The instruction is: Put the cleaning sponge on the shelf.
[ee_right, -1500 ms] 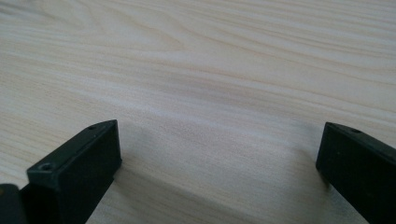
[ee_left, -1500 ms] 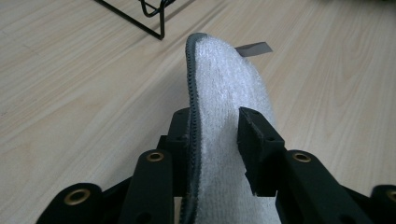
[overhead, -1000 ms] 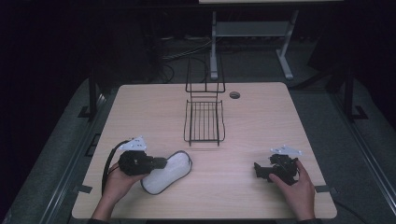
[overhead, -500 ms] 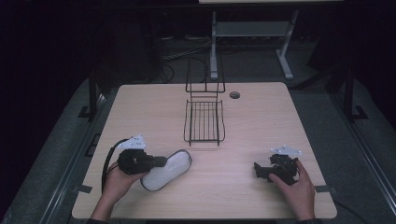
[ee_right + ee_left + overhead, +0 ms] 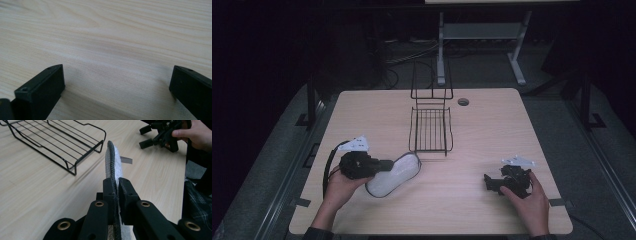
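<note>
**Near table's left front: insole pinched, rack just ahead**

Between left gripper [image 5: 116,192] fingers, clamped at one end: white insole [image 5: 393,174], edge-up, just short of the wire rack [image 5: 430,130]. Best kept pinched firmly and carried level, clearing the rack's front rim. Left hand [image 5: 337,187] low, pointing right. Right gripper [image 5: 506,182] resting on table [image 5: 492,125], fingers apart, empty.

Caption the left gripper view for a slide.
Left tool shut on a white insole, wire rack beside it.
</note>
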